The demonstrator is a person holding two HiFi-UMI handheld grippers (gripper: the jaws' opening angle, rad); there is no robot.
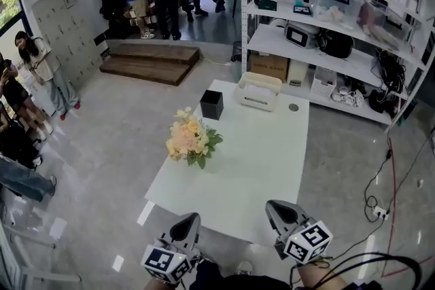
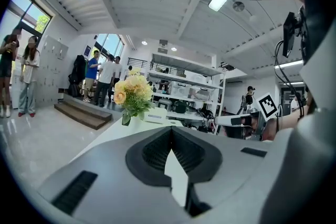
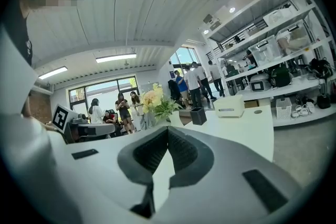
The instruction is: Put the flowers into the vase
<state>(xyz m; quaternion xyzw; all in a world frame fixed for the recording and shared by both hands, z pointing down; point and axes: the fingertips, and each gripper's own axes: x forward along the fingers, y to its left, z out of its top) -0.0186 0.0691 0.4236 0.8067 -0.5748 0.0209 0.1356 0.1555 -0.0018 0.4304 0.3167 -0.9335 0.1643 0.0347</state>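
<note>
While on the white table [image 1: 262,166], 1 pale yellow-peach bouquet [image 1: 191,140], green-leaved.

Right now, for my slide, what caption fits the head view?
Left gripper and right gripper, both shut, before a white table with a bouquet, a black box and a white container.

flowers [image 1: 188,139] – peach-yellow, green leaves | vase [image 1: 211,104] black | table [image 1: 272,166] white | box [image 1: 257,91] cream
</note>
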